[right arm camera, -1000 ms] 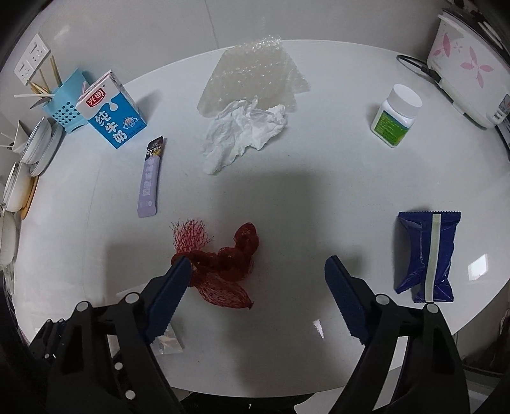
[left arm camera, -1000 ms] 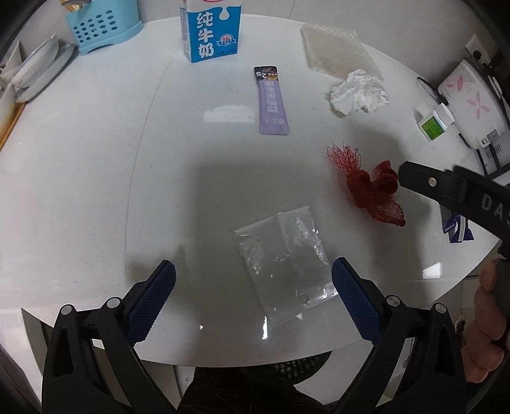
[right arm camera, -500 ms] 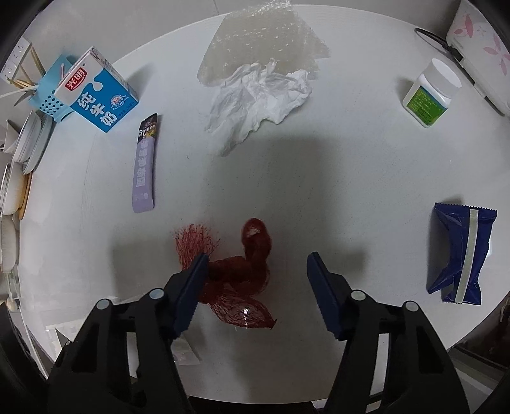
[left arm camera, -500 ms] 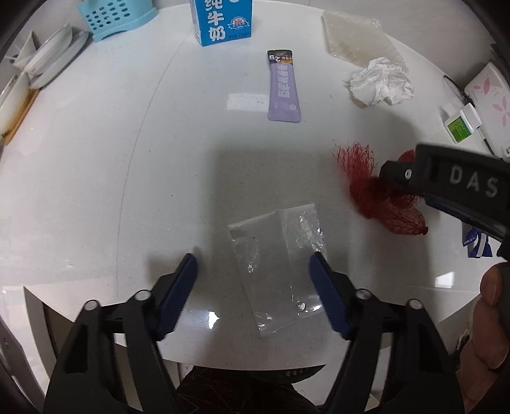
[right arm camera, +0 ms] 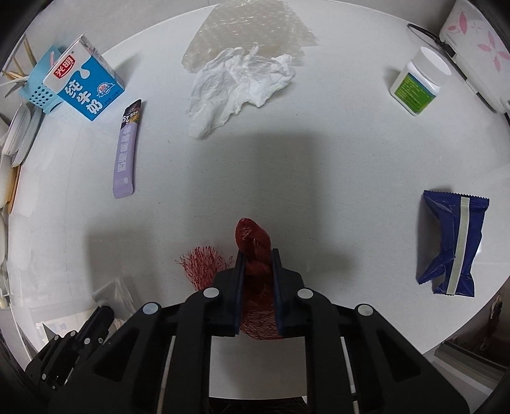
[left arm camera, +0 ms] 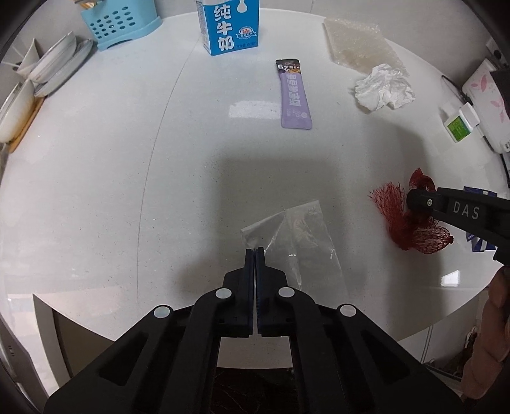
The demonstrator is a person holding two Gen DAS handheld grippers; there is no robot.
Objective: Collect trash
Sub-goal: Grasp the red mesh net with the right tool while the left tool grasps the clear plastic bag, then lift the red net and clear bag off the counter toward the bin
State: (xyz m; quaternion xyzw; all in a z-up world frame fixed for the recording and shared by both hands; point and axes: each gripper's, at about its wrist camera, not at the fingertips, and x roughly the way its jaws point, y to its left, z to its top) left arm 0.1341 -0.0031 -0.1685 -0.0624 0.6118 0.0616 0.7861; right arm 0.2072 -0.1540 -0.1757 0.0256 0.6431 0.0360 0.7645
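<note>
A round white table fills both views, its near rim curving across the bottom of each. In the left wrist view the left gripper has just closed; its blue pads meet with a corner of the clear plastic bag pinched between them, the rest of the bag lying flat toward four o'clock of the fingertips. In the right wrist view the right gripper has just closed as well and now clamps the red mesh net, a frayed tuft spilling out at nine o'clock.

The step in hand looks like the grasp itself: two pieces of trash seized at once, neither lifted yet. The next move probably calls for raising both straight up. The film is thin and held only by a corner, so it may slip.

Other litter waits farther in: a purple sachet at eleven o'clock, crumpled tissue on bubble wrap at twelve, a blue wrapper at three. A milk carton and a pill bottle stand near the far rim. The two grippers work near each other at the near edge; the table's middle is open, and no bin is in view.
</note>
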